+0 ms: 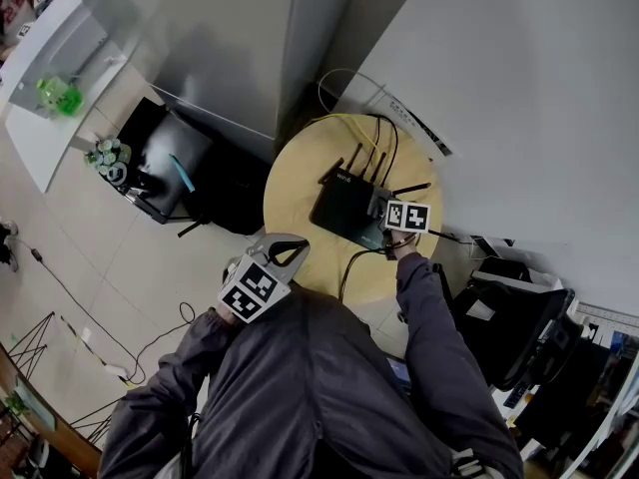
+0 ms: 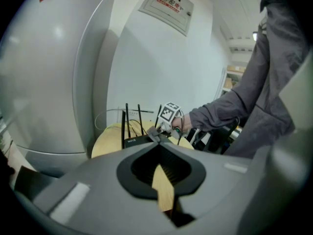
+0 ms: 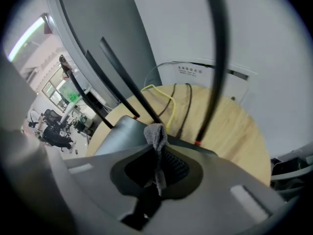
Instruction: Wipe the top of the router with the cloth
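Observation:
A black router (image 1: 344,213) with several upright antennas lies on a round wooden table (image 1: 295,183). My right gripper (image 1: 382,208) is over the router's right end, shut on a small grey cloth (image 3: 155,132). The cloth sticks out past the jaw tips, just above the router's dark top (image 3: 120,131). My left gripper (image 1: 287,251) hangs shut and holding nothing at the table's near left edge, apart from the router. The left gripper view shows the router (image 2: 138,140) and the right gripper (image 2: 157,131) beyond its own joined jaws.
A yellow cable (image 1: 344,120) and black cables trail off the table's far side toward the white wall. A tall grey cabinet (image 1: 230,48) stands behind the table. A black case (image 1: 175,163) lies on the floor at left, dark equipment (image 1: 509,317) at right.

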